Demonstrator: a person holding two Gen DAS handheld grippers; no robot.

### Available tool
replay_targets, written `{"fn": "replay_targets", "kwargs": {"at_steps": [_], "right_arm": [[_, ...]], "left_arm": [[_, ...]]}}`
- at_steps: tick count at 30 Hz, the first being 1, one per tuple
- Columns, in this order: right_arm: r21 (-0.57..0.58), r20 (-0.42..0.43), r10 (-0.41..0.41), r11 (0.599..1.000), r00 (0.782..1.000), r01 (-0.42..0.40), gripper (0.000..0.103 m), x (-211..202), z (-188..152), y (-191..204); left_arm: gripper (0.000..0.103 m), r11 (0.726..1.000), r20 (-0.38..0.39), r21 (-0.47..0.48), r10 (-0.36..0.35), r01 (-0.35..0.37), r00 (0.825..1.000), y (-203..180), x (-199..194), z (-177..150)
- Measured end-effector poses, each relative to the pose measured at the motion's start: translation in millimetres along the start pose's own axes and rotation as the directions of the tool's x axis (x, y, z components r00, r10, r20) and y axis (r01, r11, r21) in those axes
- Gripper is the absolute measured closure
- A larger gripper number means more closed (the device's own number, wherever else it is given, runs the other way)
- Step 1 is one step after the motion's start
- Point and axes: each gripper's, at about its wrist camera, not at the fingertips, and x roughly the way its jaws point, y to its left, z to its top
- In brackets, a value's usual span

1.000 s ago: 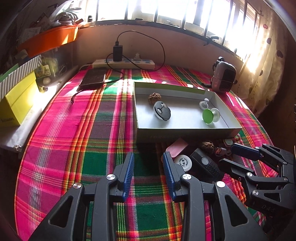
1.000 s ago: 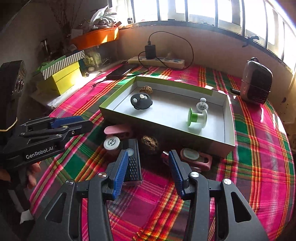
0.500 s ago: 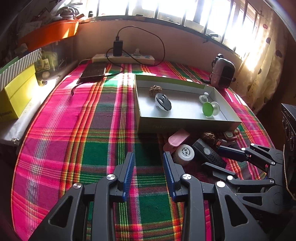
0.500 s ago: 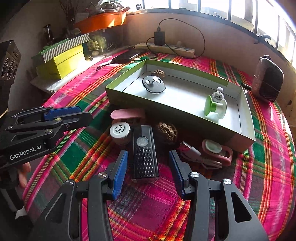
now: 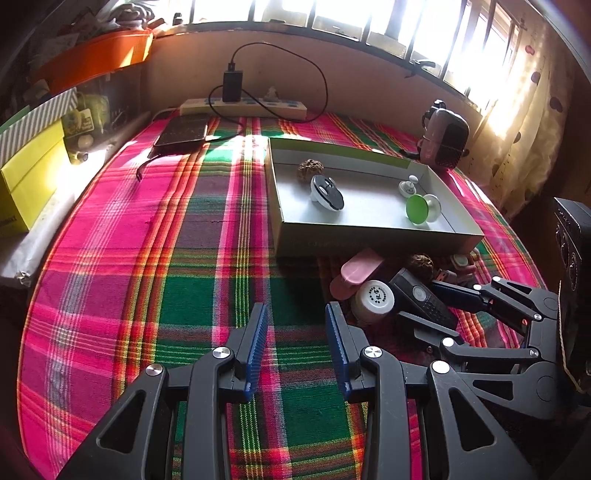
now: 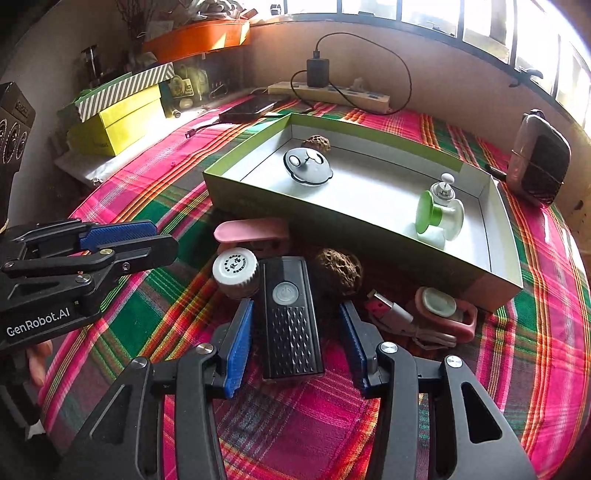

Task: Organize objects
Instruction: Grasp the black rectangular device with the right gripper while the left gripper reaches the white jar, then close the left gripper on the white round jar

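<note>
Plaid-covered table (image 6: 535, 350): open box (image 6: 369, 225), black device (image 6: 290, 317), white cap (image 6: 235, 271), power strip (image 6: 332, 94).

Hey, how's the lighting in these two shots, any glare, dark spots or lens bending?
Left wrist view: the window is blown out white, a sun patch glares on the cloth, corners go dark. Right wrist view: more even light, with shadow along the box front over the clutter. Both views: fisheye curves the wall and table edge; focus looks sharp.
</note>
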Motion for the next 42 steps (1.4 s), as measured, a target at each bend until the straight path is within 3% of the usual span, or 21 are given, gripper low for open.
{"fn": "replay_targets", "kwargs": {"at_steps": [3, 10, 22, 42], "right_arm": [[0.001, 0.001, 0.0, 1.0, 1.0, 0.0, 0.058, -0.1, 0.5, -0.3], [-0.022, 0.004, 0.0, 1.0, 1.0, 0.0, 0.075, -4.7, -3.6, -1.3], [-0.001, 0.006, 0.011, 1.0, 1.0, -0.011, 0.075, -12.5, -13.1, -12.8], [0.045, 0.009, -0.023, 0.999, 1.0, 0.023, 0.075, -32.8, -36.5, -45.6]], "left_arm": [[0.073, 1.0, -0.005, 0.003, -0.007, 0.007, 1.0, -1.9, 1.0, 0.0], [0.073, 0.999, -0.016, 0.019, -0.026, 0.026, 1.0, -9.1, 2.6, -0.7], [0.073, 0.996, -0.033, 0.053, -0.068, 0.07, 0.997, -27.9, 5.0, -1.7], [0.071, 0.993, -0.074, 0.101, -0.045, 0.053, 0.996, -56.6, 31.4, 8.5]]}}
